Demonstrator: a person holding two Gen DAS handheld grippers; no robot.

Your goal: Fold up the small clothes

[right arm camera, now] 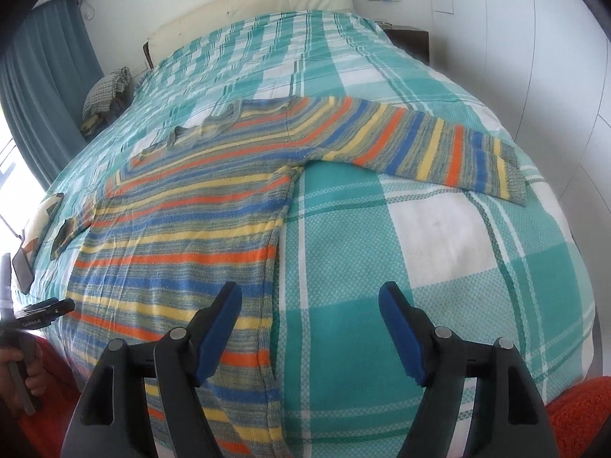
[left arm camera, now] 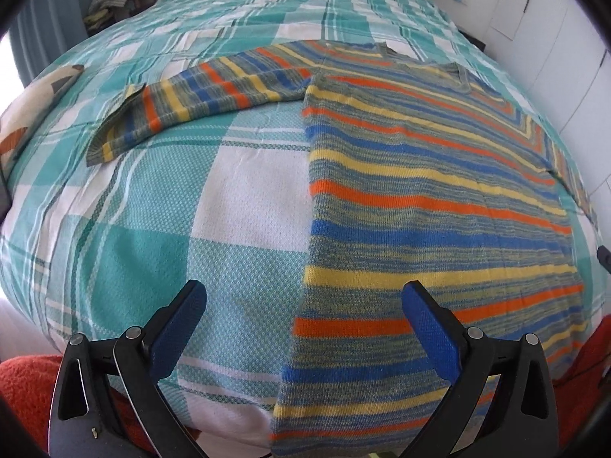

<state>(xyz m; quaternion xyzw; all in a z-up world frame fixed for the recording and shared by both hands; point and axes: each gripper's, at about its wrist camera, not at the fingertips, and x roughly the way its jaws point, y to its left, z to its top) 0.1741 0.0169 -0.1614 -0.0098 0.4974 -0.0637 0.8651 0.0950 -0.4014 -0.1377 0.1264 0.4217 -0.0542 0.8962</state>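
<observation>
A striped knit sweater (left arm camera: 420, 175) in orange, blue, yellow and grey lies flat on the bed, both sleeves spread out. Its left sleeve (left arm camera: 191, 103) reaches left in the left wrist view. Its right sleeve (right arm camera: 420, 145) reaches right in the right wrist view, where the body (right arm camera: 183, 236) fills the left. My left gripper (left arm camera: 303, 297) is open and empty, hovering over the sweater's left bottom edge. My right gripper (right arm camera: 310, 297) is open and empty, hovering over the sweater's right bottom edge. The left gripper also shows in the right wrist view (right arm camera: 42, 311) at the far left.
The bed has a teal and white plaid cover (right arm camera: 439, 248). A cream headboard (right arm camera: 248, 7) stands at the far end. A pile of clothes (right arm camera: 107, 91) lies at the far left. An orange fabric (left arm camera: 26, 393) lies at the near edge. A dark phone-like object (right arm camera: 23, 271) lies at the left.
</observation>
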